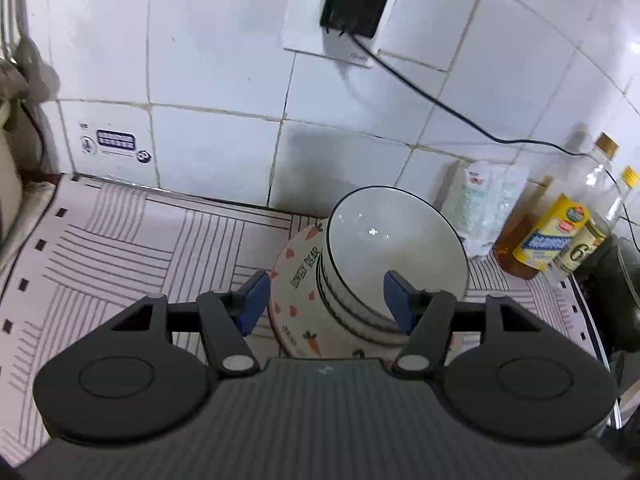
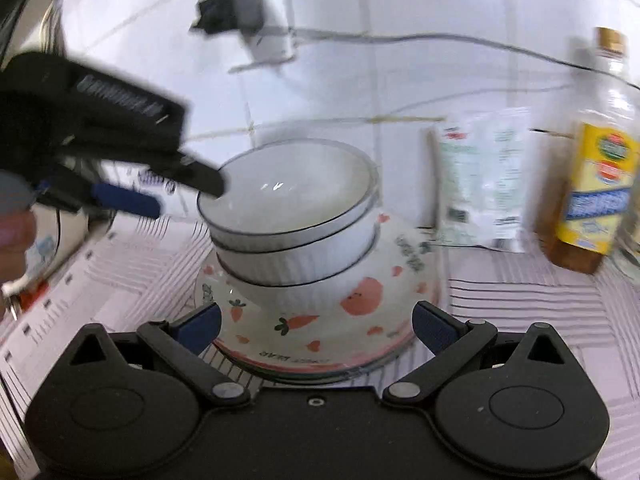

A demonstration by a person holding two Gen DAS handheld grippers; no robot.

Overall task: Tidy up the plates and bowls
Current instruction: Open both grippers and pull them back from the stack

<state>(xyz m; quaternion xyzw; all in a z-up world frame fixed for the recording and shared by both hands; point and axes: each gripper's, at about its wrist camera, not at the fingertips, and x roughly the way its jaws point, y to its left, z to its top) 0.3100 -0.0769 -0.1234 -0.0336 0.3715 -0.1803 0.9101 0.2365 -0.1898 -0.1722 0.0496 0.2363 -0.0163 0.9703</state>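
- Stack of white bowls (image 2: 294,216) with dark rims, nested one inside another, sitting on a patterned plate (image 2: 320,328) printed with carrots, hearts and lettering.
- Plate resting on the bench (image 1: 120,248), on a mat of grey line blocks, close to the white tiled wall (image 1: 208,64).
- Left tongs (image 1: 324,300) spread apart, blue pads on either side of the stack in the left wrist view, pressing on nothing.
- In the right wrist view, left tongs (image 2: 180,196) poised up at the left of the top bowl, one dark finger tip over its rim; contact with the rim impossible to judge through the blur.
- Right tongs (image 2: 316,330) also wide apart, blue pads flanking the near edge of the plate, clamped on nothing.
- Beside the stack on its right: a white packet (image 2: 480,184) leaning at the wall, then a bottle with a yellow label (image 2: 596,184).
- Black plug (image 1: 354,2) in a wall socket above the bench, cable trailing right toward the bottles.
- Right wrist view smeared, fine details unclear.
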